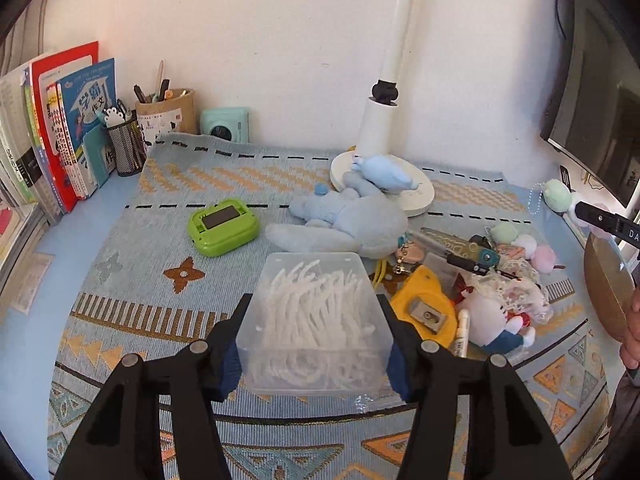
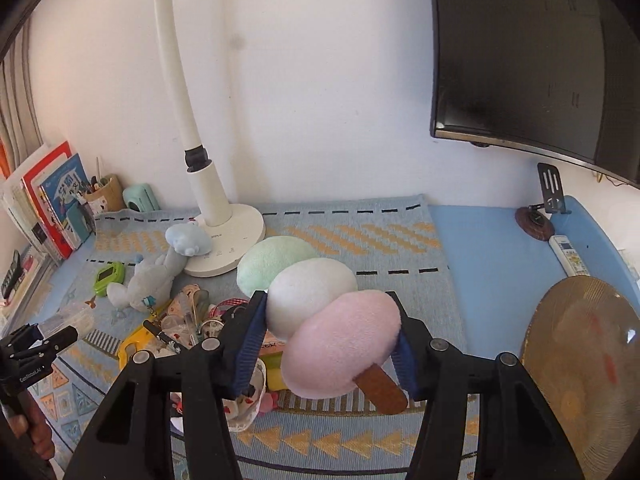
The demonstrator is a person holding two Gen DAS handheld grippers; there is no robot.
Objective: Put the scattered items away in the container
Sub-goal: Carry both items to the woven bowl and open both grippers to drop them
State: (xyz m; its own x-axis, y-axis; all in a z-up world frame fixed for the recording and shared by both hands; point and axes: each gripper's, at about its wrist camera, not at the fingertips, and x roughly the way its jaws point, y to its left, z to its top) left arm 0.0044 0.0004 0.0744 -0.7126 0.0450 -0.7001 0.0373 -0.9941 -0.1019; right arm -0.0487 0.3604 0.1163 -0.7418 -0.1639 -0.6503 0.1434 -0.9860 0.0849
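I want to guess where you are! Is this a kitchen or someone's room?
Probably a study desk in someone's room, not a kitchen: school books stand by the wall, pen holders sit beside them, and a white desk lamp stands on the mat.

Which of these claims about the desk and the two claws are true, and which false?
1. The left claw grips a clear plastic box of white picks. True.
2. The right claw is empty. False: it holds a plush dango skewer.
3. The green timer lies on the woven mat. True.
4. The desk lamp is black. False: it is white.
5. The blue plush toy stands in the pen cup. False: it lies by the lamp base.
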